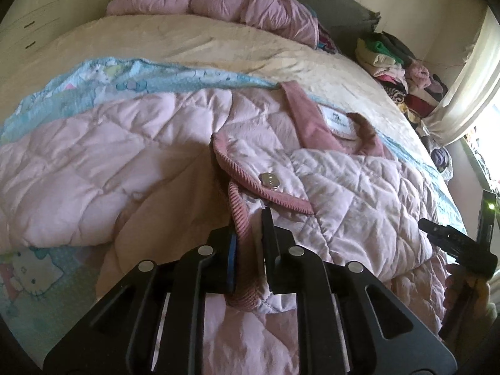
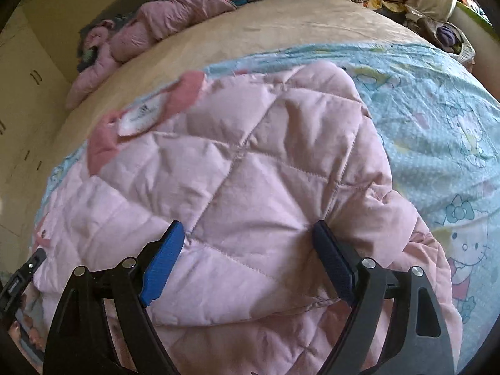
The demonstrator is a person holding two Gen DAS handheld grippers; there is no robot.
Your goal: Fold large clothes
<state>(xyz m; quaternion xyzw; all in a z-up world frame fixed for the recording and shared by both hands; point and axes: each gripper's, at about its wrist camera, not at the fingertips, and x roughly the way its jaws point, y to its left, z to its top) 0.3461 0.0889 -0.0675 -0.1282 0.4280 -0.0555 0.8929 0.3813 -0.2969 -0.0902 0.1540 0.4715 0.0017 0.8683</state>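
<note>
Left claw [image 1: 250,243]: nearly closed, its black fingers [image 1: 268,234] pinching the ribbed pink trim [image 1: 240,218] along the front edge of the jacket; a fold of that trim runs up between the two pads.
Right claw [image 2: 250,259]: spread wide, blue pads [image 2: 165,265] on either side of a puffed panel of the jacket; it hangs just over the cloth and grips nothing, though whether the tips brush the fabric I cannot tell.
Right claw seen from the left camera: its dark body [image 1: 459,247] shows at the right edge, low over the jacket's side, with part of a hand [image 1: 465,293] beneath it.
Jacket [image 2: 250,172]: pale pink, quilted in diamonds, lying spread on the bed, front side up, with one front flap partly folded over.
Snap button [image 1: 270,180]: a round metal stud on the trimmed flap, just beyond the left claw.
Collar [image 1: 307,118]: darker pink, open, at the far end of the jacket, with a white label [image 1: 336,118] inside it.
Blue sheet [image 2: 437,118]: light blue with cartoon cats, directly under the jacket and reaching out on both sides.
Bed [image 1: 218,47]: a cream cover stretches beyond the blue sheet.
Second pink garment [image 1: 218,6]: bunched up along the far edge of the bed, well apart from the jacket.
Clothes pile [image 1: 397,62]: mixed colours, heaped at the far right beside the bed, near a pale curtain [image 1: 468,87].
</note>
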